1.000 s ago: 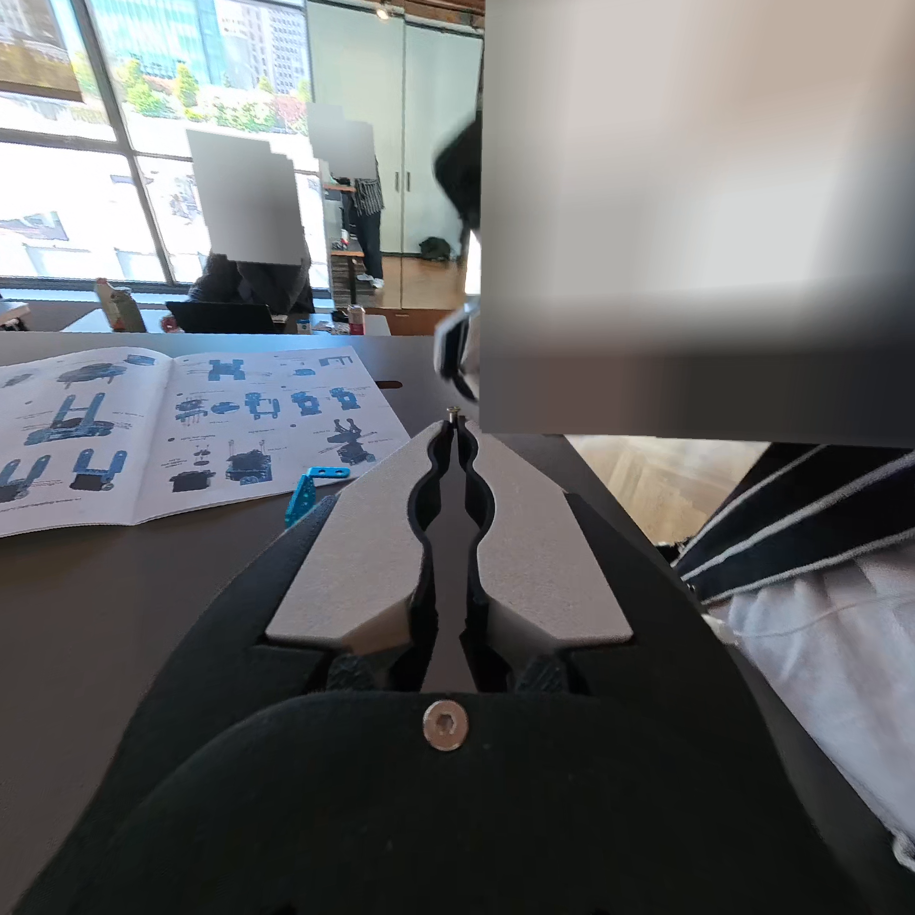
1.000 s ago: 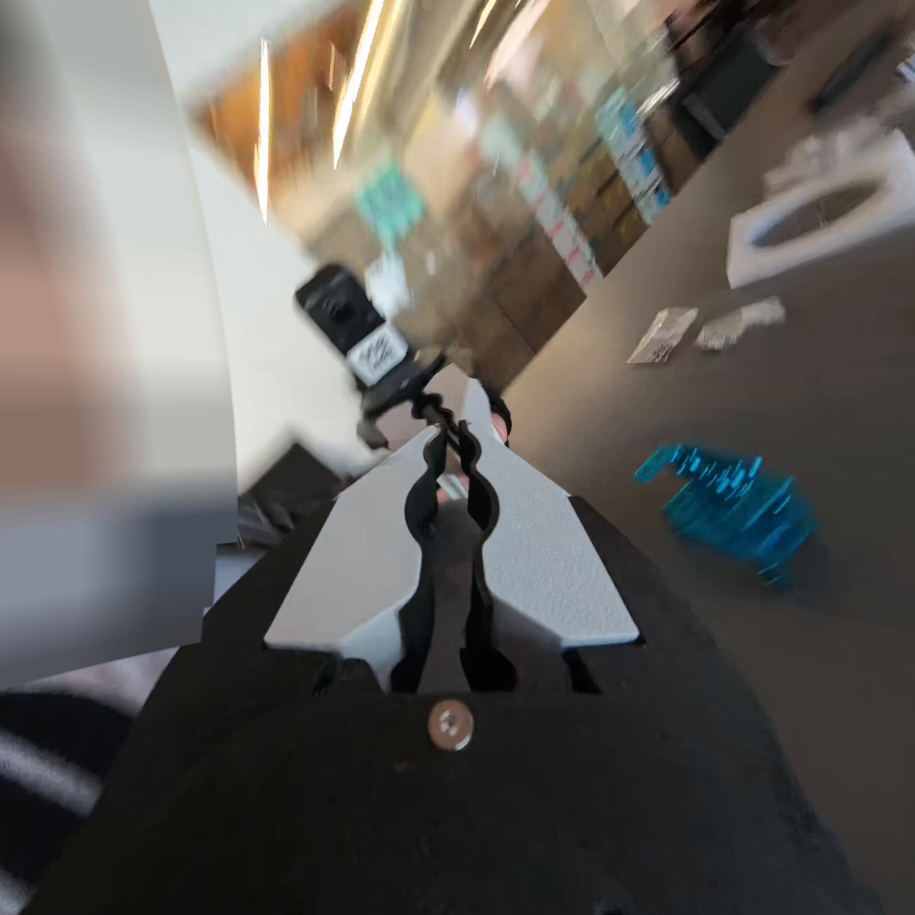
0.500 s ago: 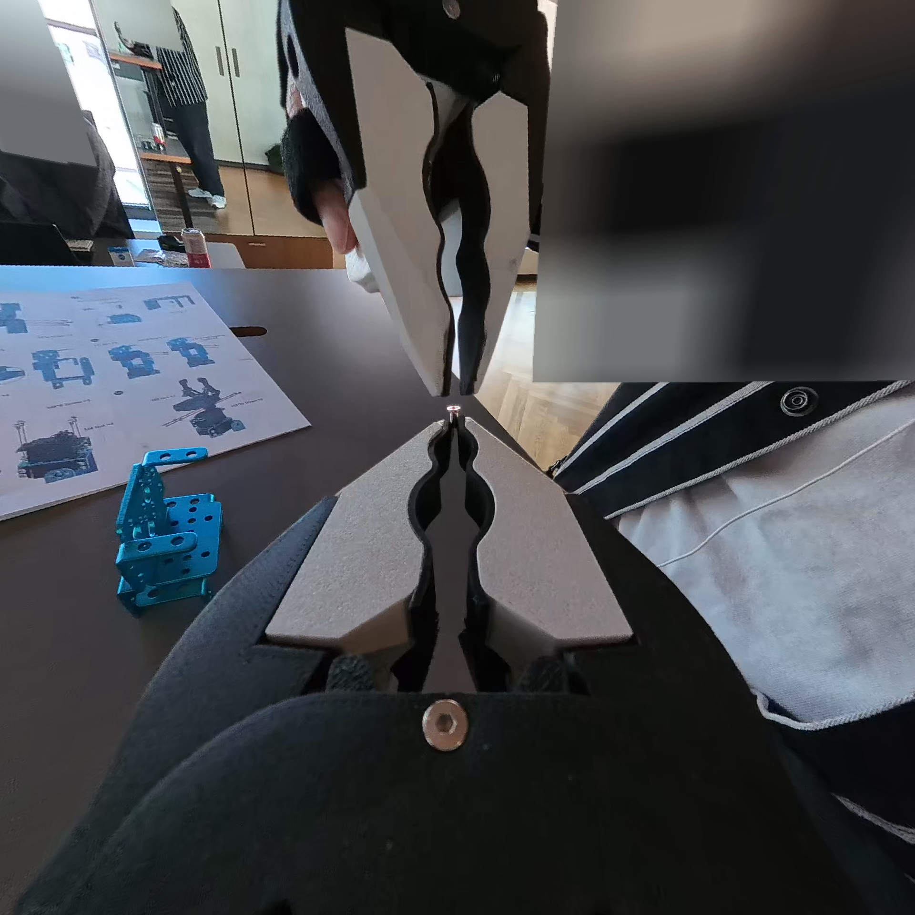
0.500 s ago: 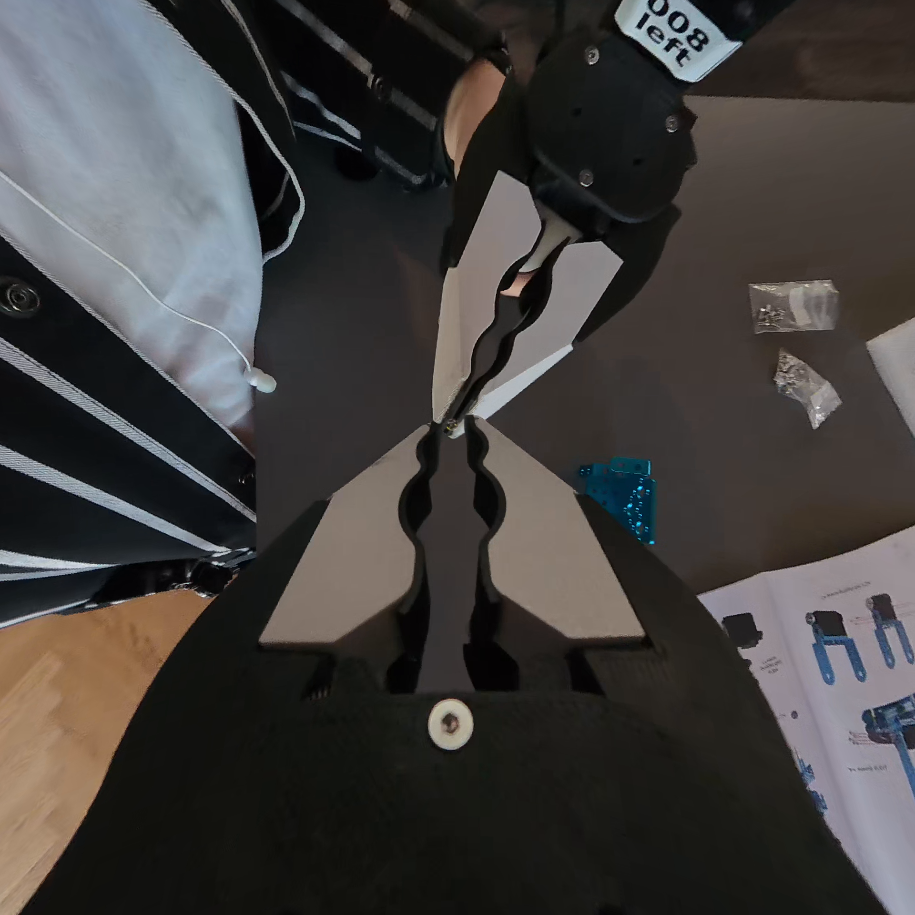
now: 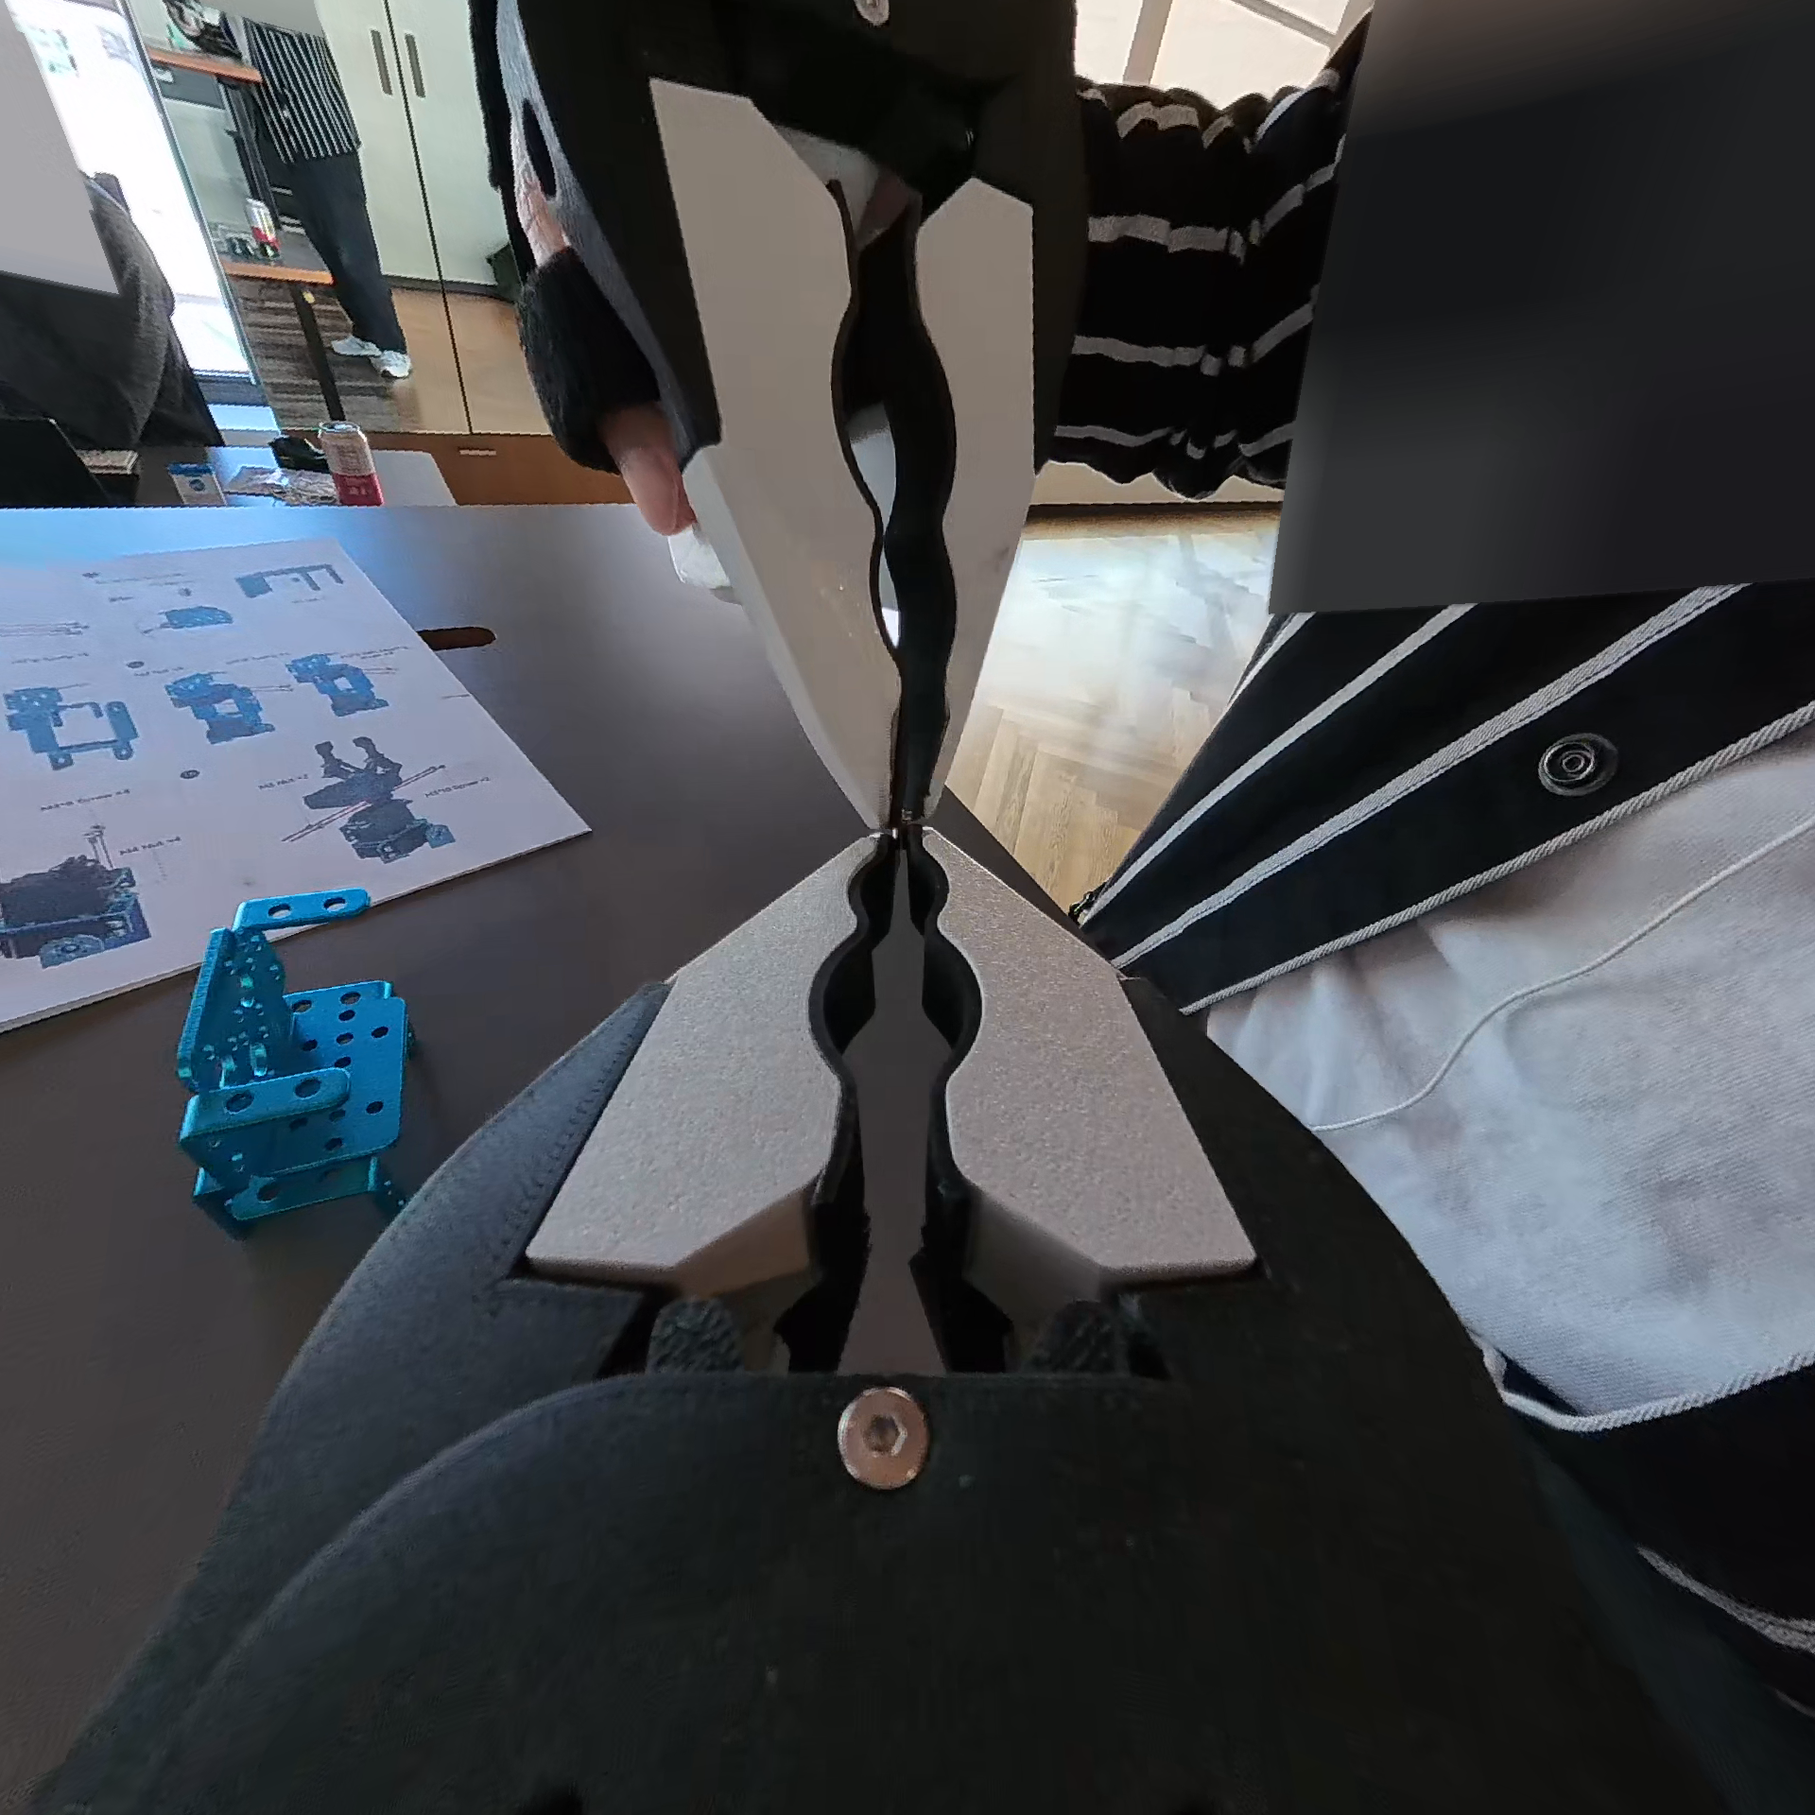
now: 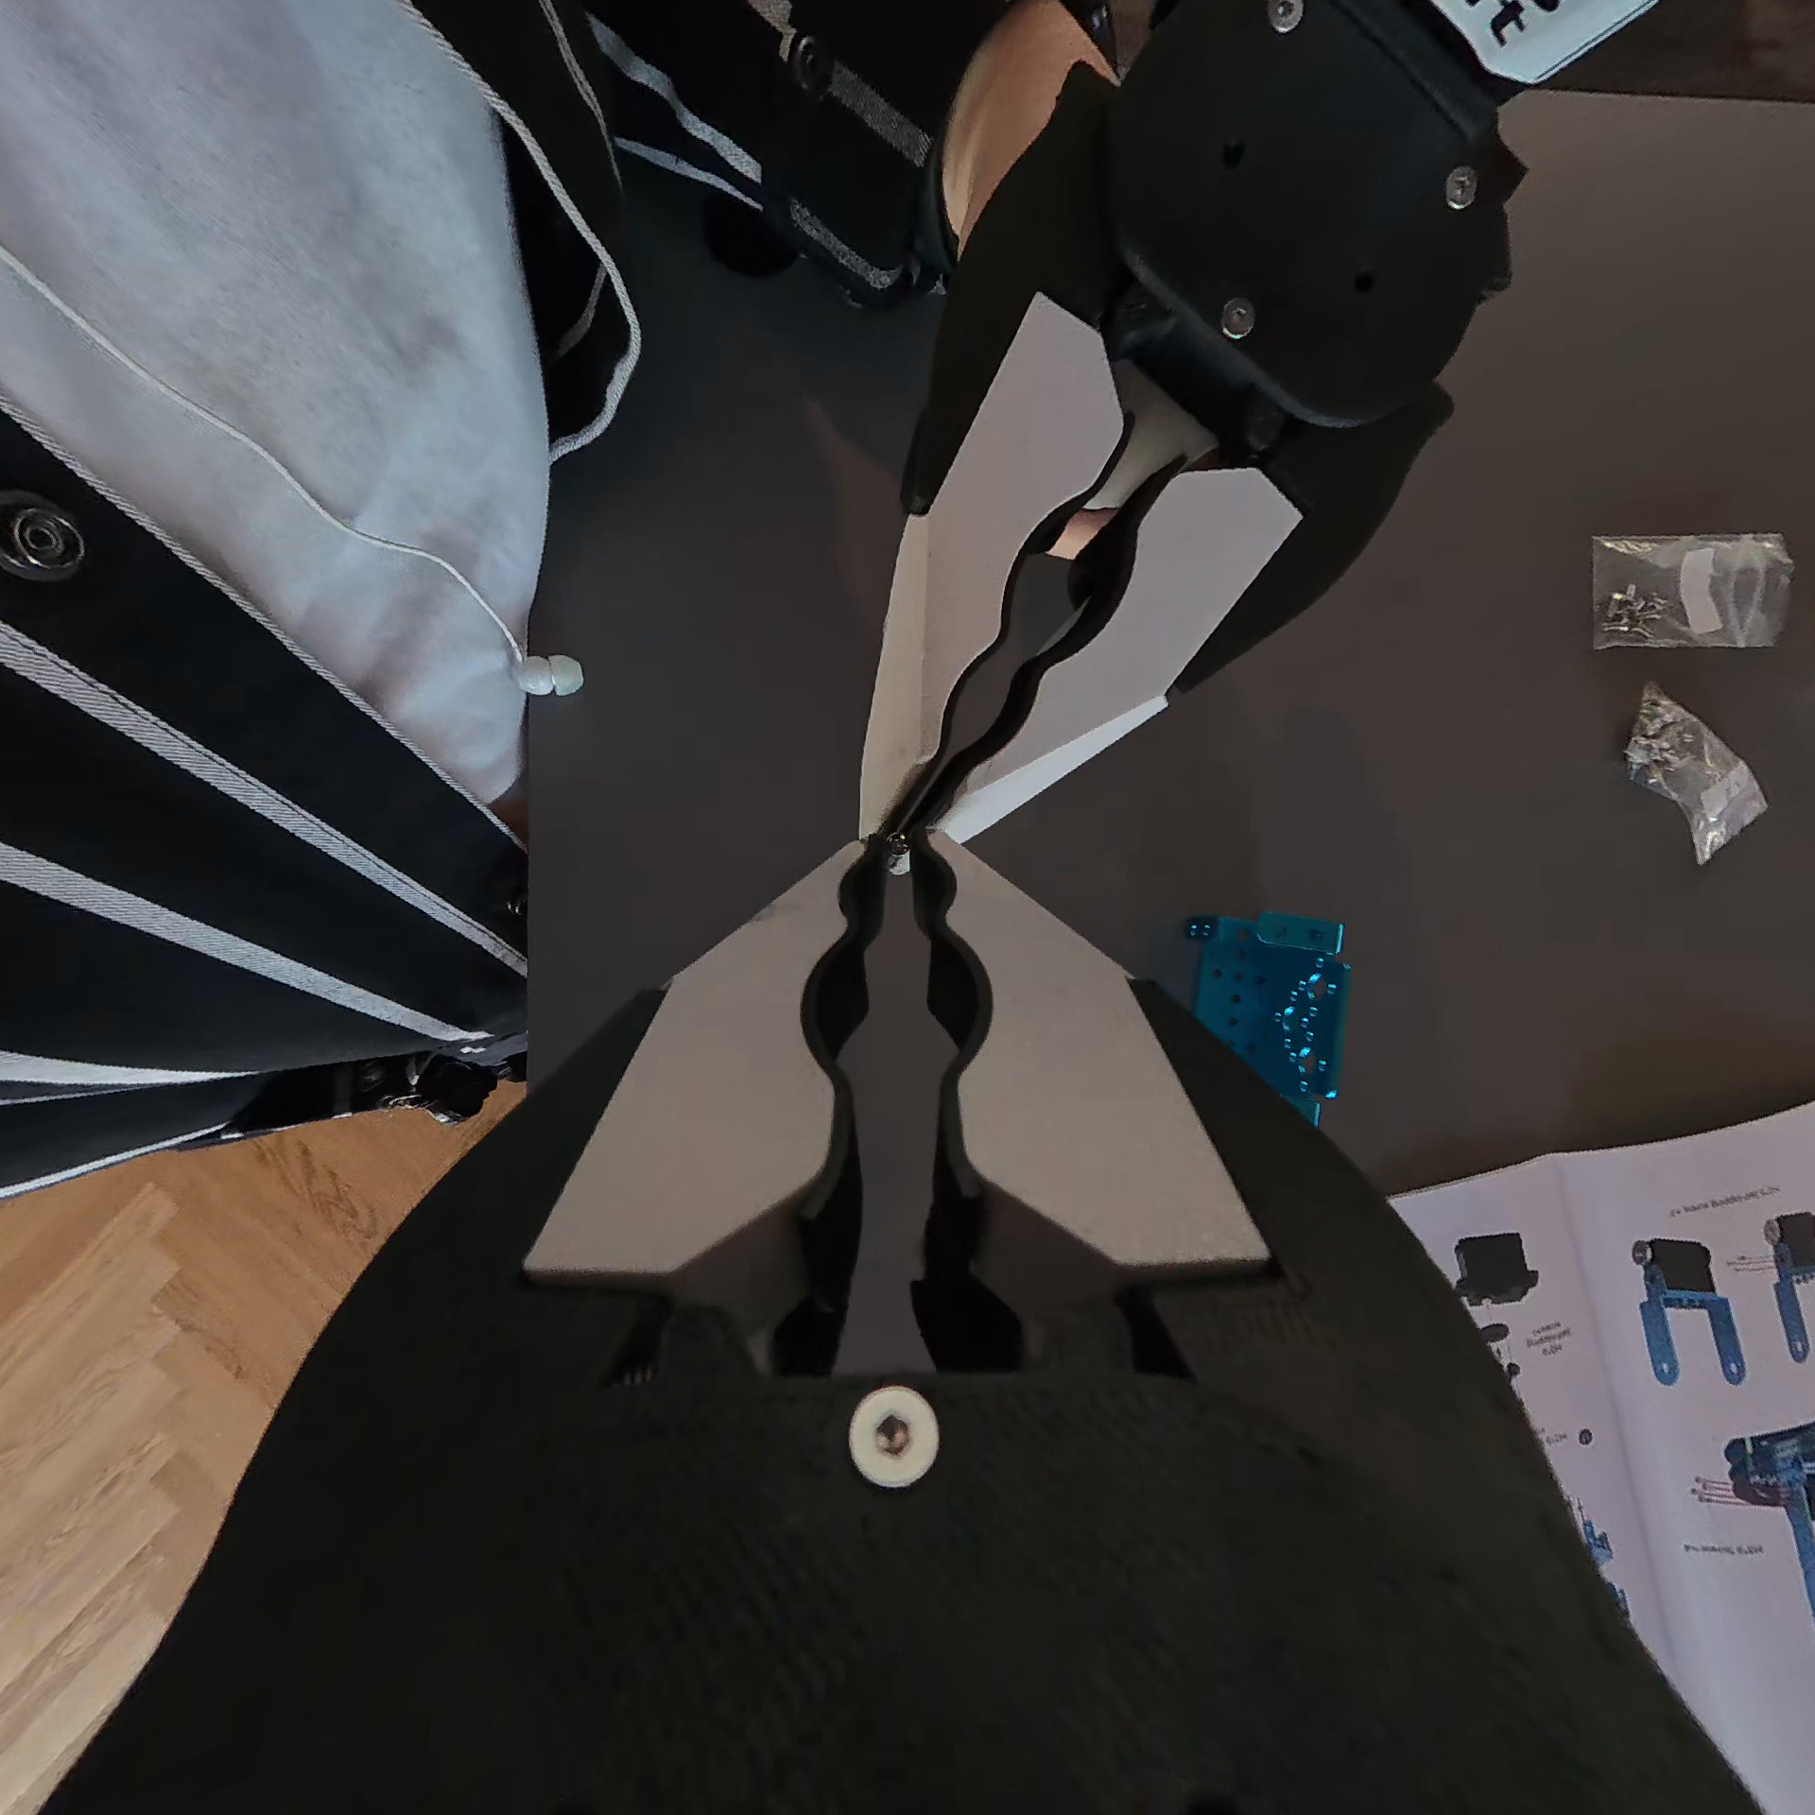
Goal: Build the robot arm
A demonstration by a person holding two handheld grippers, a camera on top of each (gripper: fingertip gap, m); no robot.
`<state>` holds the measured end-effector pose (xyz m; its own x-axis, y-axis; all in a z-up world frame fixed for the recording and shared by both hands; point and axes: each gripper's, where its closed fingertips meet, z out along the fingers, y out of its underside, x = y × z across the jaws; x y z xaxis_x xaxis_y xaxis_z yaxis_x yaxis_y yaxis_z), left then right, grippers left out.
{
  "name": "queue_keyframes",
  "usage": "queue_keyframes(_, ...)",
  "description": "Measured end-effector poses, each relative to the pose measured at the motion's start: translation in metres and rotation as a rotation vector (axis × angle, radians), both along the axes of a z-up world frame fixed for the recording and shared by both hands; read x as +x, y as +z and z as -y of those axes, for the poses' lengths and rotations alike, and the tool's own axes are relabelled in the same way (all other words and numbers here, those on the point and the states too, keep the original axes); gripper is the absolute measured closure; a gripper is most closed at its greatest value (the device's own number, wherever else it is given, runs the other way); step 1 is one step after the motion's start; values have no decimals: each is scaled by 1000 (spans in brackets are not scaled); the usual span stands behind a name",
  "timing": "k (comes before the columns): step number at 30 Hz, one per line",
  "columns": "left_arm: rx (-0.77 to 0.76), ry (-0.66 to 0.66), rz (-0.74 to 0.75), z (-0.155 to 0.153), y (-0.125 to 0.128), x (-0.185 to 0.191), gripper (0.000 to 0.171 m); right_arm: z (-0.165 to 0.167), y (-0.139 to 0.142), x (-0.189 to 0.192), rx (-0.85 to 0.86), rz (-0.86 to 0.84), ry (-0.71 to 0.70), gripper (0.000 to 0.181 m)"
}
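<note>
While both claws meet tip to tip, the left gripper (image 5: 896, 835) pinches a tiny screw (image 6: 896, 845); the right gripper (image 6: 892, 852) is nearly closed beside it, with a blue bracket (image 5: 285, 1071) at nine o'clock.

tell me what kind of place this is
Probably an office or workshop used for kit assembly: a dark table holds an open illustrated instruction booklet, a blue perforated metal bracket assembly and small bags of screws.

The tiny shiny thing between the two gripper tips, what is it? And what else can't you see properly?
- Tiny metal piece, right wrist view: too small to identify; pinched at the left gripper tips, right gripper tips meeting it. Which one grips it is unclear.
- Two clear bags, right wrist view: contents too small to name.
- Blue metal bracket, right wrist view: partly hidden by the gripper body.
- Instruction booklet, left wrist view: cut off by the left edge.
</note>
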<state>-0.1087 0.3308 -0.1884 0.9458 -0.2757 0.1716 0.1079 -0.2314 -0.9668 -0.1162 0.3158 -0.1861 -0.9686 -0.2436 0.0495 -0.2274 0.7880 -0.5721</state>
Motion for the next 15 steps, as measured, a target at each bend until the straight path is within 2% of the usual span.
queue_keyframes(7,15,20,-5,0,1,-3,170,0,1,-4,22,1,-7,177)
queue_keyframes(15,36,87,-20,7,5,-18,150,-2,3,-17,46,-45,-52,177)
